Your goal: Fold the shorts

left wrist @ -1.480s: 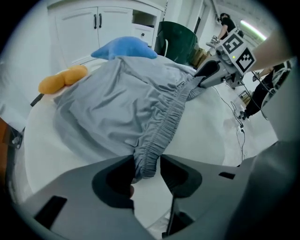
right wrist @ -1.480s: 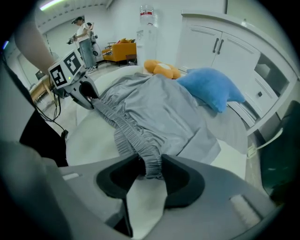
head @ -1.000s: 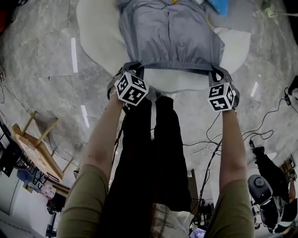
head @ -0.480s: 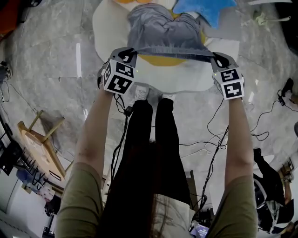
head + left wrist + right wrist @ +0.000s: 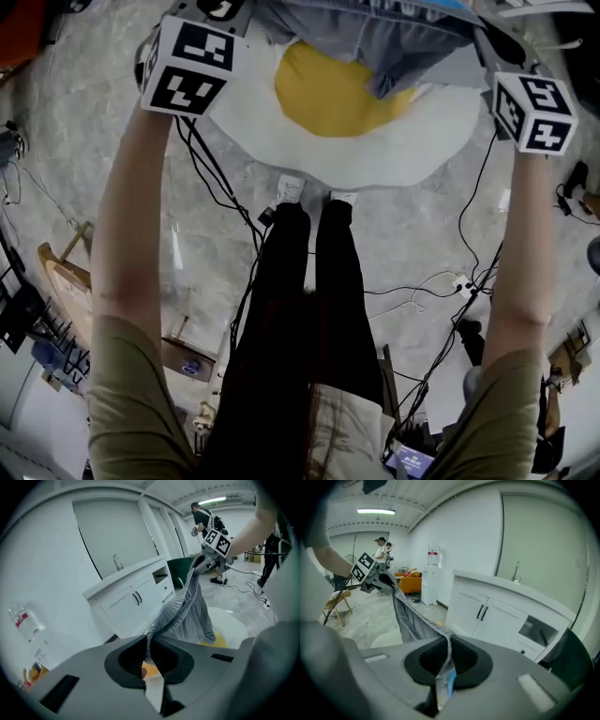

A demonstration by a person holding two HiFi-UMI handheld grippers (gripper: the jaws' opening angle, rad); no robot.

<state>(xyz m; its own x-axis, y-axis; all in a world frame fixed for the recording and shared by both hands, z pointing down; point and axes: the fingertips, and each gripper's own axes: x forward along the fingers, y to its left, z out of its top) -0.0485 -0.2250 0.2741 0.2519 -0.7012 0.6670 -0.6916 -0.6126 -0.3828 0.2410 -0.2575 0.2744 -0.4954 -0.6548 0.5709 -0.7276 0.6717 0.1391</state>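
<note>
The grey shorts (image 5: pixel 375 42) hang stretched by their elastic waistband between my two raised grippers, above an egg-shaped floor mat (image 5: pixel 281 141) that is white with a yellow centre. My left gripper (image 5: pixel 149 651) is shut on one end of the waistband, and the cloth (image 5: pixel 187 616) runs from it across to the other gripper (image 5: pixel 208 563). My right gripper (image 5: pixel 449 654) is shut on the other end, with a blue tag showing in the pinch. In the right gripper view the shorts (image 5: pixel 408 616) run back to the left gripper (image 5: pixel 380 581). The head view shows both marker cubes (image 5: pixel 192 61) at the top corners.
White cabinets with a sink tap (image 5: pixel 136 597) stand close ahead. A water dispenser (image 5: pixel 432 581) and an orange sofa (image 5: pixel 410 582) stand further off. Cables (image 5: pixel 441 281) cross the floor by my feet, and a wooden stool (image 5: pixel 80 291) lies at the left. People (image 5: pixel 201 517) stand in the background.
Both grippers have risen together and carried the shorts up off the mat. The mat's yellow centre, covered before, now shows.
</note>
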